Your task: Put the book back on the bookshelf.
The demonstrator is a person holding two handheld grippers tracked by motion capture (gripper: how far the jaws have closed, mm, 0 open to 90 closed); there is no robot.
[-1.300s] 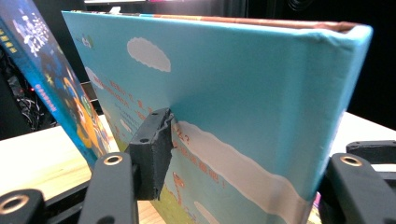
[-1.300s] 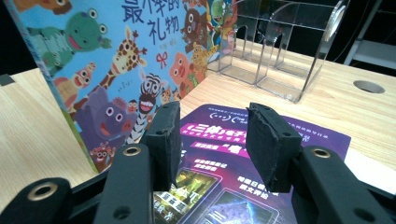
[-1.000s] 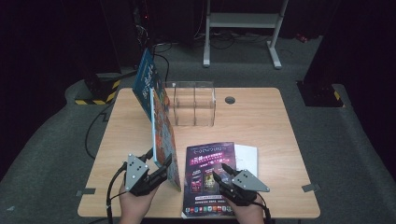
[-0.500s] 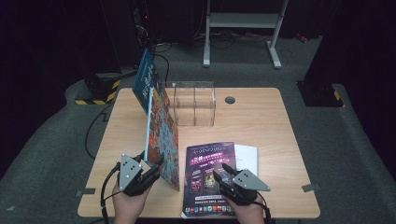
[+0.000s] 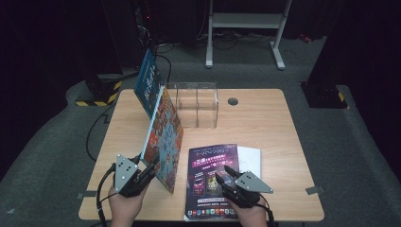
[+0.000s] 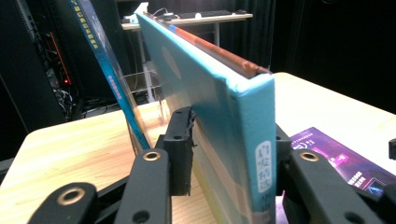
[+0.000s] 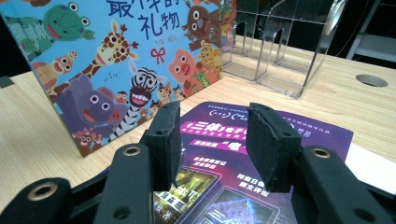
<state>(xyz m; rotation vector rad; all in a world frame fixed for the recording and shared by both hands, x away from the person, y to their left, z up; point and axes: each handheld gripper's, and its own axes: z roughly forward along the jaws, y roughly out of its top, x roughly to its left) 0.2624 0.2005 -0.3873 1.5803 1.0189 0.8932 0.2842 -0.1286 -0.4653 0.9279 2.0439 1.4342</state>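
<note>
I have the picture book (image 5: 164,137) stood on its lower edge on the worktop (image 5: 265,118), leaning a little, its near end between the jaws of my left hand-held gripper (image 5: 150,169). Those jaws have just been closing on it: in the left gripper view the book's spine end (image 6: 243,140) sits between the pads, the left pad (image 6: 181,149) against the cover, though I cannot tell whether the far pad presses yet. So I judge the step in hand to be taking hold of this book to carry it to the clear rack (image 5: 196,105) behind it, where a second blue book (image 5: 147,82) leans at the left. My right hand-held gripper (image 5: 226,176) hovers over the purple magazine (image 5: 212,182), jaws partly open with nothing between them, the magazine lying flat on a white sheet (image 5: 250,158). Next I would need a firm grip, then lift the book upright and steer its lower edge into a slot without knocking the rack or the other book.
</note>
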